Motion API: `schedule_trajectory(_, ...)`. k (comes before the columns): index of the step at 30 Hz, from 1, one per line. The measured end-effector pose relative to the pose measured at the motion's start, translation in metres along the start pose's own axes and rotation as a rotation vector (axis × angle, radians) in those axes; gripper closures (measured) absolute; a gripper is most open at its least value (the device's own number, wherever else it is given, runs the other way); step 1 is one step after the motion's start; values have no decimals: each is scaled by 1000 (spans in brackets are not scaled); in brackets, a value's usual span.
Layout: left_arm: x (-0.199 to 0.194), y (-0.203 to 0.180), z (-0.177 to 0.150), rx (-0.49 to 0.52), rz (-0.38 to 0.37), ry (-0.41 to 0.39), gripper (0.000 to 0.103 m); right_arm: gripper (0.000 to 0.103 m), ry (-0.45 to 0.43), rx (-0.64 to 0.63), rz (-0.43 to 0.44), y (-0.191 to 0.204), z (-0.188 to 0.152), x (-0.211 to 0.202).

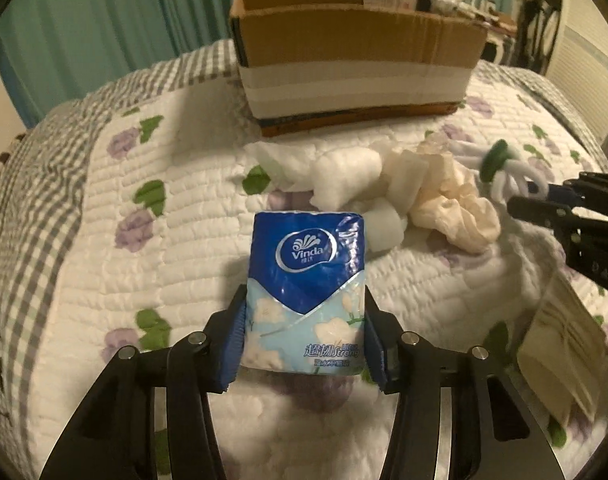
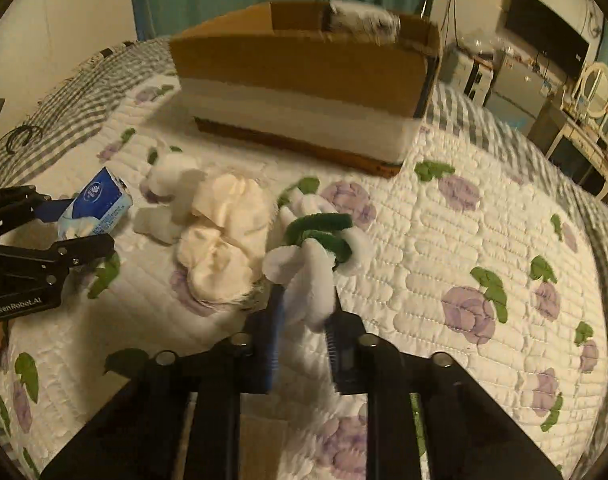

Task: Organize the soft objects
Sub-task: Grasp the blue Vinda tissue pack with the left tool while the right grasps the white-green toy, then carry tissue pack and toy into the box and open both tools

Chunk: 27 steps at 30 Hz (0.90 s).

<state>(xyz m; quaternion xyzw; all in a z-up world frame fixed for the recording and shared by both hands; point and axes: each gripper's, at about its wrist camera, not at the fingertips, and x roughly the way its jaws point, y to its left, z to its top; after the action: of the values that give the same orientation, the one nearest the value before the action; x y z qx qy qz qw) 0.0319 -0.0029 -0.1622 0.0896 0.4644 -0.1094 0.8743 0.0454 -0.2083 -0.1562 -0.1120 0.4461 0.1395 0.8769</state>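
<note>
Tissue pack (image 1: 304, 280) sits clamped between the left fingers (image 1: 234, 344), white-and-green chenille bundle (image 2: 315, 264) pinched between the right fingers (image 2: 274, 340)

The left gripper (image 1: 304, 320) points steeply downward, its blue-padded fingers (image 1: 234, 344) pressed against both sides of a tissue pack (image 1: 304, 276). The right gripper (image 2: 304, 320) points downward at a similar angle, its fingers (image 2: 272, 340) clamped close together on a white fuzzy loop (image 2: 311, 280). The two grippers are held side by side, apart.
</note>
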Motion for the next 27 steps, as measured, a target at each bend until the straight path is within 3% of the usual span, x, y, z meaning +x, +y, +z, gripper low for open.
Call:
schedule_trajectory(10, -41, 26, 4, -70, 39, -83, 53, 92, -119, 12, 3, 17, 8, -46)
schedule_trajectory(27, -122, 39, 62, -105, 70, -352, 53, 91, -440, 6, -3, 11, 66, -163)
